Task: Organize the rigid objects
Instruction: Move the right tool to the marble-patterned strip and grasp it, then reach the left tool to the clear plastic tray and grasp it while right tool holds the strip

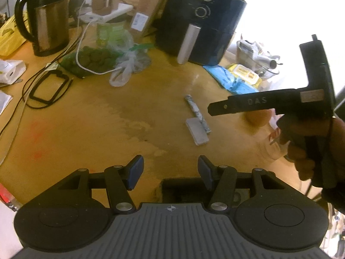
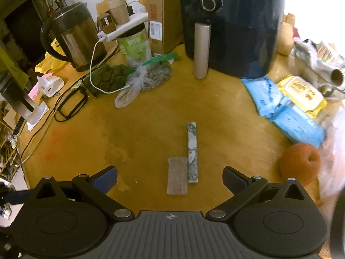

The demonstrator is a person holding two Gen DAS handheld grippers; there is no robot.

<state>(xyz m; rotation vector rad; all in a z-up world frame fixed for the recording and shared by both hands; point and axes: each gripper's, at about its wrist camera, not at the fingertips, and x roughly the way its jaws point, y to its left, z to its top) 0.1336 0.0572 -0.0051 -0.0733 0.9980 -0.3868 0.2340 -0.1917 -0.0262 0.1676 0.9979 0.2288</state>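
Observation:
Two flat stone sample slabs lie side by side on the wooden table: a long marbled strip (image 2: 192,152) and a shorter grey-brown tile (image 2: 177,175) touching its left side. They also show in the left wrist view, the strip (image 1: 197,112) and the tile (image 1: 197,130). My right gripper (image 2: 170,178) is open and empty, its fingers either side of the slabs' near ends, above the table. My left gripper (image 1: 170,171) is open and empty, well short of the slabs. The right gripper body (image 1: 280,103) shows from the side at the right.
A dark air fryer (image 2: 232,21) stands at the back, a kettle (image 2: 73,38) back left. Bags of food (image 2: 120,75), cables and a black frame (image 2: 71,105) lie left. Blue wipes packs (image 2: 286,116), a yellow pack (image 2: 301,92) and a brown round fruit (image 2: 299,161) lie right.

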